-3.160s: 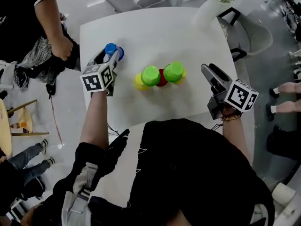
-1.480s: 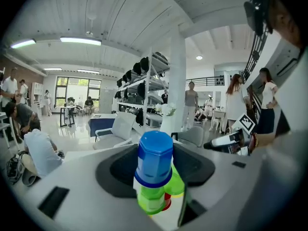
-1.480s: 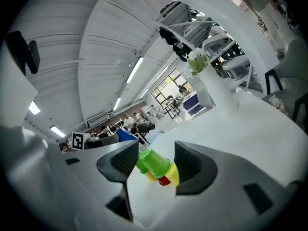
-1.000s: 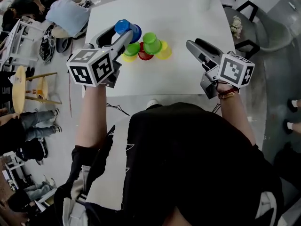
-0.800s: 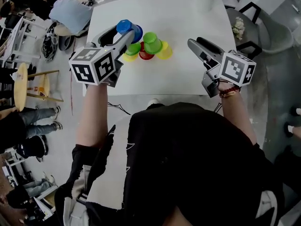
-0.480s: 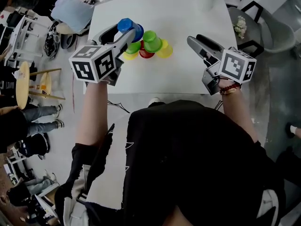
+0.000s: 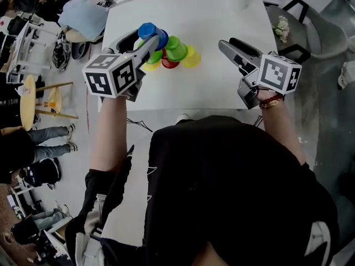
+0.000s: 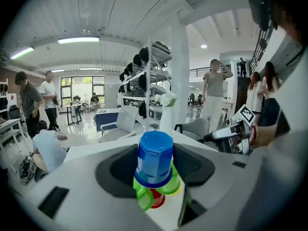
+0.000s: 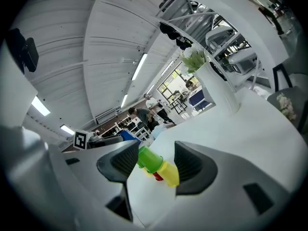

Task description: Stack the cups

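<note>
- Grip on the near left: the left gripper (image 7: 145, 37) is clamped on the blue cup (image 7: 150, 32). Its jaws press the cup's sides, and the cup hangs mouth down, clear of the table (image 7: 211, 87).
- The right gripper (image 7: 227, 41) is empty, with its jaws standing wide. It waits well to the right of the other gripper, and the cluster shows far beyond its tips.
- Change: three seconds ago the blue cup sat between the left jaws off at the table's left edge, well apart from the other cups. Now it is raised and carried across, so the cluster lies just ahead of and below it. Over the last second it has barely shifted.
- Just beyond the left jaws are a green cup (image 7: 176, 49) on a yellow cup (image 7: 191, 57), a second green cup (image 7: 155, 57) nearer the left jaw, and a red cup (image 7: 169, 64) between them.
- My judgement is that pickup and transfer are done. What remains is lowering the blue cup onto one green cup, then letting go.
- The right-hand green cup looks tilted, so the landing may need care.
</note>
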The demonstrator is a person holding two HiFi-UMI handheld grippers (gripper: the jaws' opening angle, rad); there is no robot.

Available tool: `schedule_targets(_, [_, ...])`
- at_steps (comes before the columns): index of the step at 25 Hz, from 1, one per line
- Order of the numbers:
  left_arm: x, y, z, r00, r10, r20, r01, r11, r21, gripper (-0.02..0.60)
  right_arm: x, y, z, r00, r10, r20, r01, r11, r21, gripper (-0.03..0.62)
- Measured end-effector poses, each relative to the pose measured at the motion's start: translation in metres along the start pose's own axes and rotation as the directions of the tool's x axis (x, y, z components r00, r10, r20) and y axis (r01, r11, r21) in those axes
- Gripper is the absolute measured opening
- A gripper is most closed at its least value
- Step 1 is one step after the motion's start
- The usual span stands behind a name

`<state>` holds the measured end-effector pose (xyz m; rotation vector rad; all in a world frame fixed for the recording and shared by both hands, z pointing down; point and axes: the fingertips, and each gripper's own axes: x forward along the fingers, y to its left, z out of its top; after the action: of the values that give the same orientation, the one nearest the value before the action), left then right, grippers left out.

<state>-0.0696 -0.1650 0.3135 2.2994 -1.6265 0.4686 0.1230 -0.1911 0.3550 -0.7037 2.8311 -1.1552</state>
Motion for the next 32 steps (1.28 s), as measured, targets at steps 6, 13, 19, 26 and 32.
schedule_targets(6, [0.0001, 0.0017, 0.0006, 1.0, 0.009, -0.006, -0.009, 1.0, -0.002, 0.238, -0.0007, 0.0004, 0.0019, 1.0, 0.002, -0.009, -0.002, 1.0, -0.002, 0.236])
schedule_targets(13, [0.002, 0.0018, -0.004, 1.0, 0.013, -0.026, -0.013, 1.0, 0.004, 0.238, -0.0006, 0.0017, 0.0008, 1.0, 0.004, -0.013, -0.004, 1.0, 0.001, 0.236])
schedule_targets(19, [0.0018, 0.0012, -0.0034, 0.999, 0.011, -0.033, -0.011, 1.0, -0.003, 0.238, -0.0005, 0.0032, -0.0007, 1.0, 0.011, -0.016, -0.011, 1.0, 0.016, 0.236])
schedule_targets(26, [0.0035, 0.0028, -0.0037, 0.999, 0.011, -0.041, -0.011, 1.0, -0.013, 0.239, -0.0001, 0.002, -0.0017, 1.0, 0.015, -0.018, -0.015, 1.0, 0.017, 0.236])
schedule_targets(32, [0.0056, 0.0016, -0.0022, 0.999, 0.009, -0.054, -0.009, 1.0, 0.002, 0.239, 0.0002, 0.003, -0.0041, 0.999, 0.02, -0.03, -0.019, 1.0, 0.023, 0.236])
